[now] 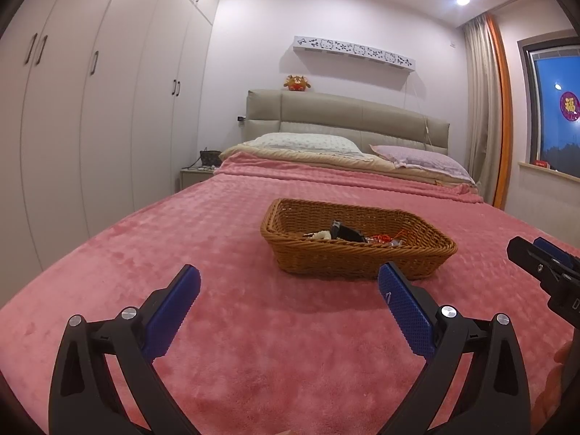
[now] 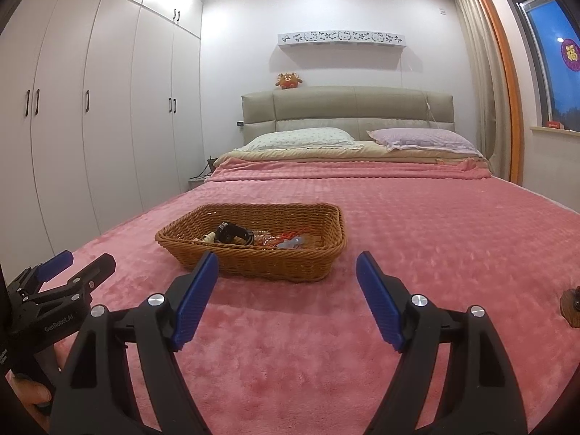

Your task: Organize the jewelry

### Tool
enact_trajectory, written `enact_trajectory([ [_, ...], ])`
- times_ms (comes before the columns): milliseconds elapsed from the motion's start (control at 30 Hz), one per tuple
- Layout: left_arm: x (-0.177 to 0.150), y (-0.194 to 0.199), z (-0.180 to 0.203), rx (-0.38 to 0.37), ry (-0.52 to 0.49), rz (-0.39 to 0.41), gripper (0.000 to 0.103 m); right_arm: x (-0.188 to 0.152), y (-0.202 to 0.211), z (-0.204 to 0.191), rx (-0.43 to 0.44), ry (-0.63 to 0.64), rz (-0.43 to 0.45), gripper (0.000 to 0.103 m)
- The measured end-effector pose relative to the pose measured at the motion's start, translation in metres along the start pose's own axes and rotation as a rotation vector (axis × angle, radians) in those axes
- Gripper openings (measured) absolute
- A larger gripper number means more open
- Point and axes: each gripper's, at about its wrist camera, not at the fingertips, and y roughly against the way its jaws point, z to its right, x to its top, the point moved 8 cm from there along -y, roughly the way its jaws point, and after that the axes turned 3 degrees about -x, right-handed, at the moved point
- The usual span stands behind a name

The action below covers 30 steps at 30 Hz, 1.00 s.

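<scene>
A brown wicker basket [image 1: 344, 259] [image 2: 264, 266] sits on the pink bedspread [image 1: 253, 326]. Inside it lie a black watch [image 1: 346, 232] [image 2: 232, 235], a pale piece [image 1: 320, 235], red cord bracelets [image 1: 384, 237] [image 2: 290, 236] and some clear beads [image 2: 293, 243]. My left gripper [image 1: 288, 275] hovers just short of the basket's near wall, open, nothing between its blue pads. My right gripper [image 2: 287, 259] is open too, near the basket's right front corner, and holds nothing. Each gripper shows at the edge of the other's view: the right gripper [image 1: 543, 264], the left gripper [image 2: 81, 262].
A brown wooden object [image 2: 571, 306] lies on the bedspread at the far right edge. Two pillows [image 2: 301, 137] and a padded headboard [image 2: 348, 108] are at the far end. White wardrobes [image 1: 90, 108] line the left side; a window [image 1: 558, 108] is on the right.
</scene>
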Motion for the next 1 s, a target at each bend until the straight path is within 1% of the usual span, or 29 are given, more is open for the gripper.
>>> enact_trajectory([
  [533,-0.0017,-0.0025,-0.0002,-0.003,0.001,-0.012,0.095,0.0008,0.0004,0.0041,-0.007,-0.023,0.001,0.075],
  [767,-0.0022,-0.0031,0.0003,-0.005,0.002,-0.016,0.095,0.0003,-0.0015,0.0039,-0.009,-0.021,0.000,0.078],
  [1000,-0.0025,-0.0039,-0.0010,-0.005,0.008,-0.019,0.095,-0.0009,-0.0033,0.0048,-0.006,-0.030,0.000,0.079],
])
